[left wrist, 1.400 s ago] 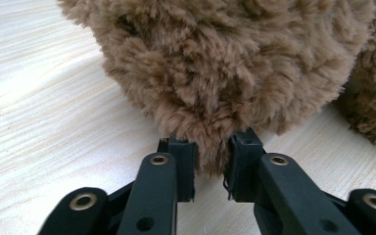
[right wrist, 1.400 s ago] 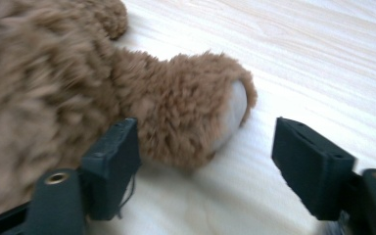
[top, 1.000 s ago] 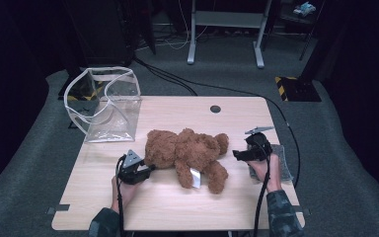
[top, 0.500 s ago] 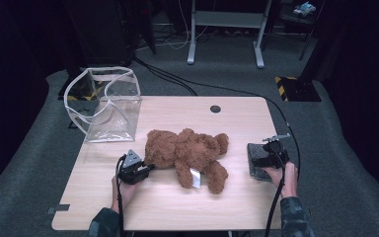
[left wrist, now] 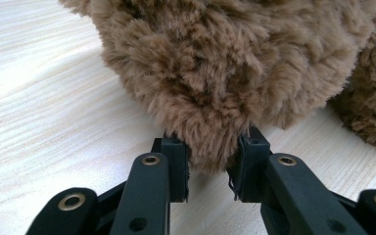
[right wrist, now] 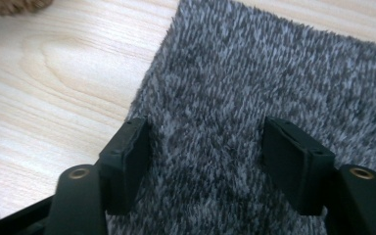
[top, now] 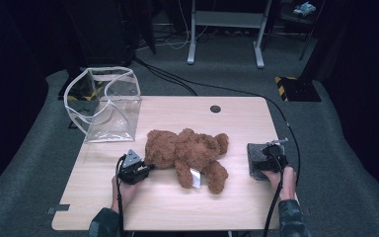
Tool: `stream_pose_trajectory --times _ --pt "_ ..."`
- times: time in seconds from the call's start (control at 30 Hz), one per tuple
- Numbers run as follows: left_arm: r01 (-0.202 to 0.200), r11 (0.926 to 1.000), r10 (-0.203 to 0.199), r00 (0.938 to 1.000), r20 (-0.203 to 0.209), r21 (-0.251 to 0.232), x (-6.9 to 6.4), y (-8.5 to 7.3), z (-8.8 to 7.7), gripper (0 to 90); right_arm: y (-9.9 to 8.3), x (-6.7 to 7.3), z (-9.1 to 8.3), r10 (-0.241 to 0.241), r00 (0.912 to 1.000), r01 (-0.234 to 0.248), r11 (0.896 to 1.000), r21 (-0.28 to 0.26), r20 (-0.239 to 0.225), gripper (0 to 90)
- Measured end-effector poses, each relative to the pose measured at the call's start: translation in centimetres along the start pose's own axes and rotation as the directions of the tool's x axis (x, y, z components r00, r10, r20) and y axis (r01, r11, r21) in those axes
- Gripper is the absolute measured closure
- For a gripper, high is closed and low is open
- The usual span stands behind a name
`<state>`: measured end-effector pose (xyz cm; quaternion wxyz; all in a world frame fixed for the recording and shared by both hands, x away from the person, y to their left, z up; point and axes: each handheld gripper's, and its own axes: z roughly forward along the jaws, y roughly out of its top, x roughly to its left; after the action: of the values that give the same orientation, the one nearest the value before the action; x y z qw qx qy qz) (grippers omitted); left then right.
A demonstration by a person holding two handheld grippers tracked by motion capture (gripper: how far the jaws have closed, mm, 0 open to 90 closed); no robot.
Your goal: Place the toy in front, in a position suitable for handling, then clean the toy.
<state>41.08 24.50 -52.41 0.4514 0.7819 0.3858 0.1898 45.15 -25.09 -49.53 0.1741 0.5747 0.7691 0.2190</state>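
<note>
**Teddy bear pinched at one end, grey cloth under the other gripper**

Teddy bear (top: 187, 155) lies on its side mid-table (top: 177, 207), long axis running left to right across your view, head toward your right hand. Your left gripper (top: 145, 170) sits at the bear's left end, and in the left gripper view its jaws press into a tuft of brown fur (they have just been closing, and the plush bulges between the pads (left wrist: 176, 166)). Your right gripper (right wrist: 203, 161) rests over the grey fuzzy cloth (top: 259, 158) just beyond the bear's head; its jaws have just been narrowing but stand apart, the pile flat between them, nothing gripped yet. The clear bag (top: 106, 106) stands open at the far left corner, nearer your left hand, so any carry toward it probably runs along the bear's own axis
</note>
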Motion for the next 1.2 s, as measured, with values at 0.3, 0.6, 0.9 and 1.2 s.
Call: stream_pose_trajectory --times 0.3,0.6,0.9,1.2 --pt "0.0 1.0 0.0 1.0 0.001 0.0 0.0 0.0 0.0 72.6 -0.4 -0.2 0.2 0.032 0.9993 -0.032 0.999 -0.007 -0.017 47.2" --pt "0.0 1.0 0.0 1.0 0.003 -0.008 0.0 0.0 0.0 74.1 -0.9 -0.2 0.0 -0.002 1.0 0.001 0.997 -0.073 -0.005 78.3" --pt "-0.001 1.0 0.001 1.0 0.002 -0.008 0.0 0.0 0.0 75.4 -0.2 0.1 -1.2 0.007 0.9987 -0.013 0.993 -0.118 -0.051 79.9" --pt "-0.002 1.0 0.002 1.0 0.0 -0.007 -0.1 0.0 0.0 75.6 2.0 1.6 -3.5 -0.045 0.9951 0.029 0.985 -0.17 -0.088 79.9"
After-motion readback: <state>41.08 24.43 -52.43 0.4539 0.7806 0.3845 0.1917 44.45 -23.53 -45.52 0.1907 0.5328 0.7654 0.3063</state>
